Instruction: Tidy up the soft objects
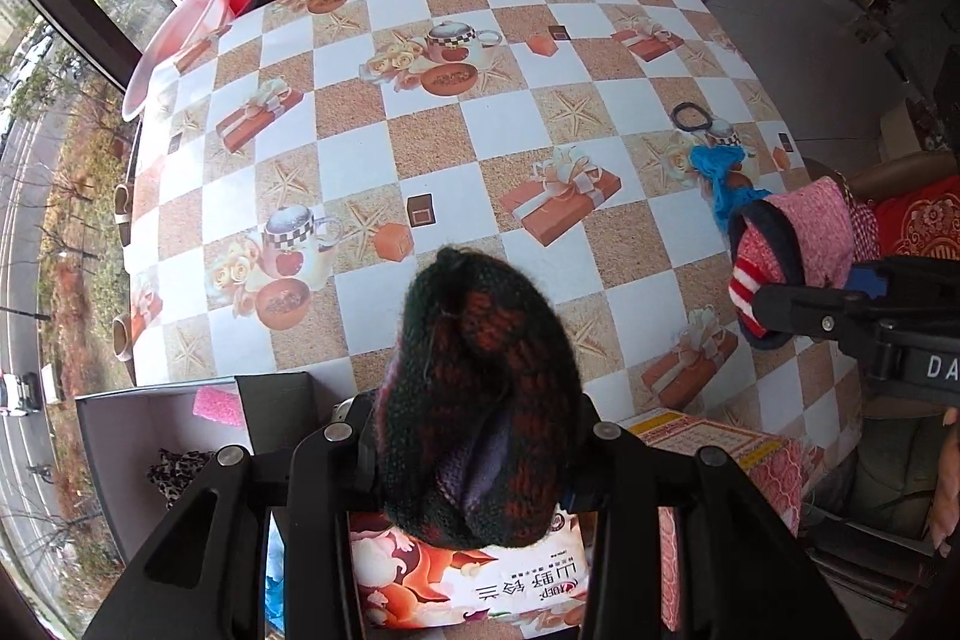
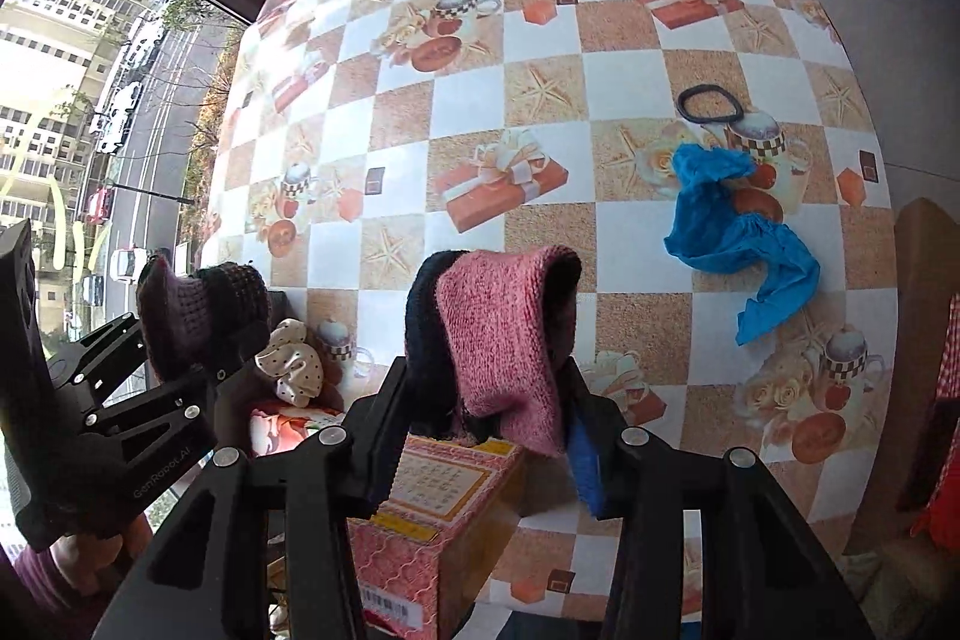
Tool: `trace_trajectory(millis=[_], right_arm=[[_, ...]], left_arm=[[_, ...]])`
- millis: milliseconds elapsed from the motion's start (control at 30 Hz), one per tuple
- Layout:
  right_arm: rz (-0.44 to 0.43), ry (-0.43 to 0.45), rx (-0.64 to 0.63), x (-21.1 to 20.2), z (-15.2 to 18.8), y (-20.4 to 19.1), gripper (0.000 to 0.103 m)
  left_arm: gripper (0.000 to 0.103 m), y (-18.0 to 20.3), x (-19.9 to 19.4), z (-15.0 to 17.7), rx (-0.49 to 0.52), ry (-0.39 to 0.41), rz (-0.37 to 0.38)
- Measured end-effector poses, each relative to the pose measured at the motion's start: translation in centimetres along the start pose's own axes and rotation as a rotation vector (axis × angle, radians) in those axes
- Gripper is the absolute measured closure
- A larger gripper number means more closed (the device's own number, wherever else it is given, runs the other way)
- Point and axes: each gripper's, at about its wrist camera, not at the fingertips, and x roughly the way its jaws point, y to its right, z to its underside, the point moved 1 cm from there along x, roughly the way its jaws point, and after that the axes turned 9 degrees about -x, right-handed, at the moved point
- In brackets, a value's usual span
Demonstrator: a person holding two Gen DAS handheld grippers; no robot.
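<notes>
My left gripper (image 1: 474,460) is shut on a dark green and red knitted piece (image 1: 480,400), held above the boxes at the table's near edge; it also shows in the right wrist view (image 2: 198,322). My right gripper (image 2: 492,400) is shut on a pink and navy knitted piece (image 2: 498,340), held above the pink patterned box (image 2: 432,532); it also shows at the right in the left wrist view (image 1: 792,244). A blue cloth (image 2: 732,238) and a black hair band (image 2: 708,103) lie on the checkered table (image 2: 540,100) at the right.
A grey open box (image 1: 150,436) at the near left holds a pink sponge (image 1: 219,403) and a leopard-print scrunchie (image 1: 174,472). A polka-dot scrunchie (image 2: 294,358) lies on the flowered box (image 1: 480,580). A pink basin (image 1: 180,40) sits at the far left edge.
</notes>
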Motion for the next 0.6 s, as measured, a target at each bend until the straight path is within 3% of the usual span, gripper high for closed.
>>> trace_trajectory(millis=[267,600], right_arm=[[-0.001,0.038,-0.039,-1.3,1.0,-4.5,0.055],[0.005,0.035,-0.066,-3.1,4.8,-7.6,0.055]], left_arm=[[0.061,-0.9,-2.9,2.7,-0.004,0.029,0.033],[0.061,-2.0,-4.9,6.8,0.014,0.036,0.055]])
